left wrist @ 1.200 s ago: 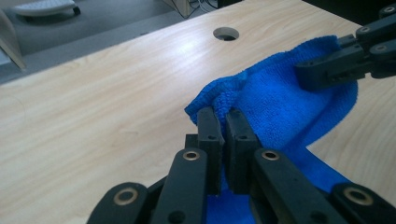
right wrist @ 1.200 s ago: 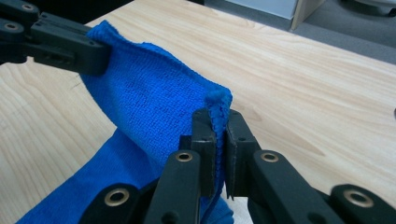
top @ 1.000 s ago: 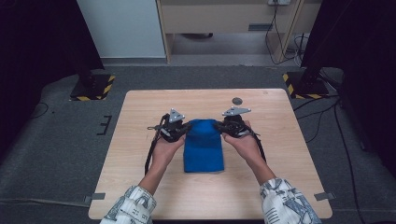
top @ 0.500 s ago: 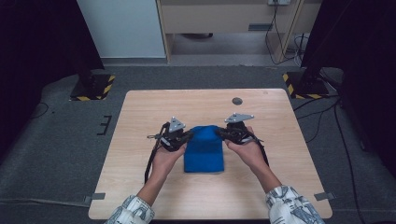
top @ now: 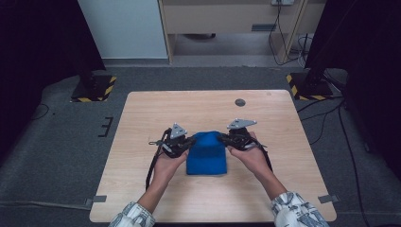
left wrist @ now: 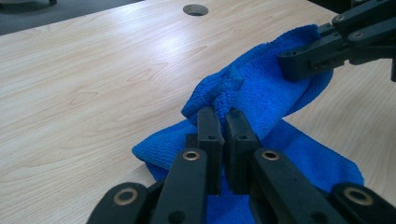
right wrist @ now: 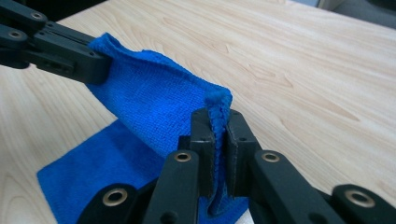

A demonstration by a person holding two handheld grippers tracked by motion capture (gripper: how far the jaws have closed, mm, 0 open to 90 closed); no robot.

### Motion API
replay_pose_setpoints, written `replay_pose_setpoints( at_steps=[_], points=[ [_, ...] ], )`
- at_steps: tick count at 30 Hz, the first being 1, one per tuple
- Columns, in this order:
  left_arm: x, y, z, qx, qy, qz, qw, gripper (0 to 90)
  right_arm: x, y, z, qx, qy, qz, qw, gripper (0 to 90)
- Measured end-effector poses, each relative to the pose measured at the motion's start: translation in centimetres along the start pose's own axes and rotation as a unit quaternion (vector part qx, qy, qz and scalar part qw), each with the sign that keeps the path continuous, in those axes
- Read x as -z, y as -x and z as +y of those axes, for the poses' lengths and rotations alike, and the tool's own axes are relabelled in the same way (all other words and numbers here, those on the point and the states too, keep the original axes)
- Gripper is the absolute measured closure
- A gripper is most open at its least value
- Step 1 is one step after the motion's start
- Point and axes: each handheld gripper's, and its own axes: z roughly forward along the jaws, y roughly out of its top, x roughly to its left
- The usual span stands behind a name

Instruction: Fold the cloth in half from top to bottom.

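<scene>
Jaws of both the left gripper (left wrist: 223,122) and right gripper (right wrist: 217,122) pinch far corners of the soft, limp blue microfibre cloth (top: 206,152); it looks light and will sag between them.

- We see a light wooden desk (top: 151,118) on grey carpet (top: 56,156).
- Behind it stand a white panel (top: 124,28) and a beige cabinet (top: 227,16).
- Yellow-black striped bases (top: 94,89) flank the desk.

Black two-jaw grippers, left (top: 190,142) and right (top: 222,138), brass rivets along the links. Grey three-cornered top plates, black trailing cables (patterned white sleeves (top: 297,211) behind).
</scene>
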Motion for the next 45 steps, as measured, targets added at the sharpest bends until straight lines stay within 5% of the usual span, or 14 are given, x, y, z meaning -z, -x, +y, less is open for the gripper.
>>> replay_pose_setpoints(
  at_steps=[24,28,34,40,45],
  points=[
    [-0.3,1.3,-2.8,0.009,-0.017,-0.027,0.9994,84.7,0.4,-1.5,-3.1,0.018,-0.024,0.013,0.9995,75.0],
    [-0.4,1.8,-3.7,-0.003,-0.031,-0.029,0.9991,81.9,0.4,-1.6,-3.7,0.017,-0.037,0.016,0.9991,70.7],
    [0.0,1.7,-4.6,-0.004,-0.035,-0.023,0.9991,71.2,0.7,-2.1,-4.3,0.014,-0.037,0.024,0.9989,68.1],
    [1.3,1.7,-4.8,0.016,-0.015,-0.03,0.9993,49.0,1.1,-2.5,-4.9,0.021,-0.04,0.029,0.9986,68.2],
    [2.3,1.6,-4.6,0.023,0.005,-0.038,0.999,41.6,1.2,-2.6,-5.6,0.023,-0.041,0.029,0.9985,68.9]
  ],
)
